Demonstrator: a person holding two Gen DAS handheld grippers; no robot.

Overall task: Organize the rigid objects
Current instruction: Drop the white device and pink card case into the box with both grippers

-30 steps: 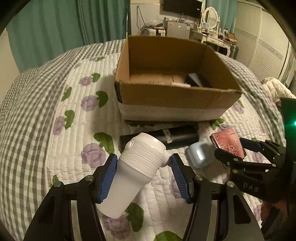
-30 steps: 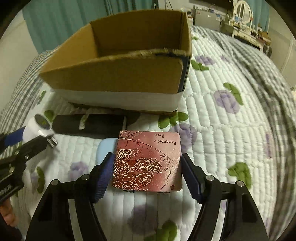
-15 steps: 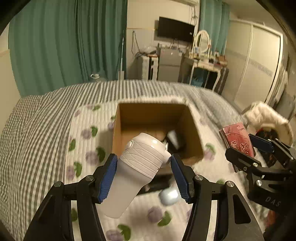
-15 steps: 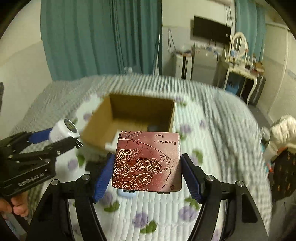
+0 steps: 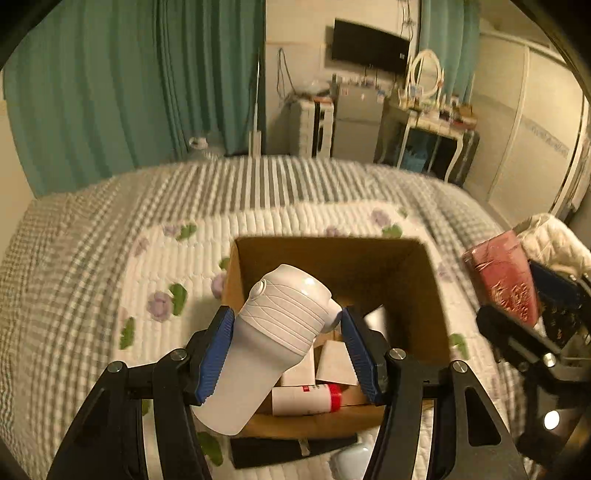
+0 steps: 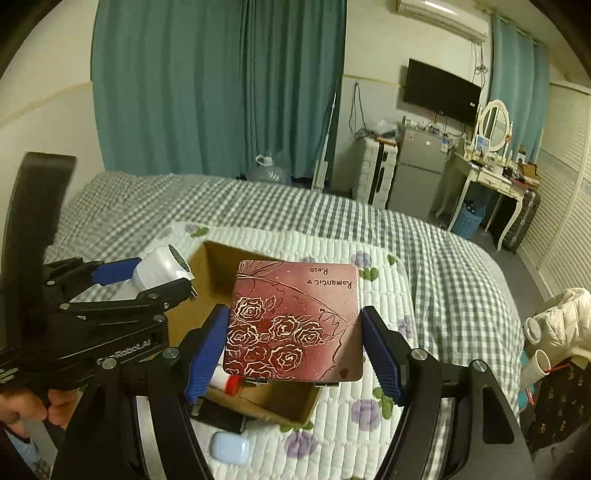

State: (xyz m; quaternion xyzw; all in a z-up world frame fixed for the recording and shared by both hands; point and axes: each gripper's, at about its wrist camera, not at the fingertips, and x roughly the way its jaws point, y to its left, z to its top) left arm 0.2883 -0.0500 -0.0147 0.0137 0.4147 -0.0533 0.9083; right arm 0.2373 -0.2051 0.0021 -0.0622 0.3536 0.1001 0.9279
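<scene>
Both tools loaded above the cardboard box (image 5: pixel 432 295)

Left tool (image 5: pixel 288 354) clamps the white bottle (image 5: pixel 273 343); right tool (image 6: pixel 295 347) clamps the red rose tin (image 6: pixel 295 321). Several items already boxed; black case (image 5: pixel 273 452) and pale-blue case (image 6: pixel 229 447) remain on the bed (unpacked).

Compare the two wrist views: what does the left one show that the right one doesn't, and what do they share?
Only the left wrist view shows the cardboard box interior: a red-capped white bottle and pale cartons. Only the right wrist view shows the red rose tin lid lettering and the air conditioner. Both show the white device, pale blue case, quilt and TV.
</scene>
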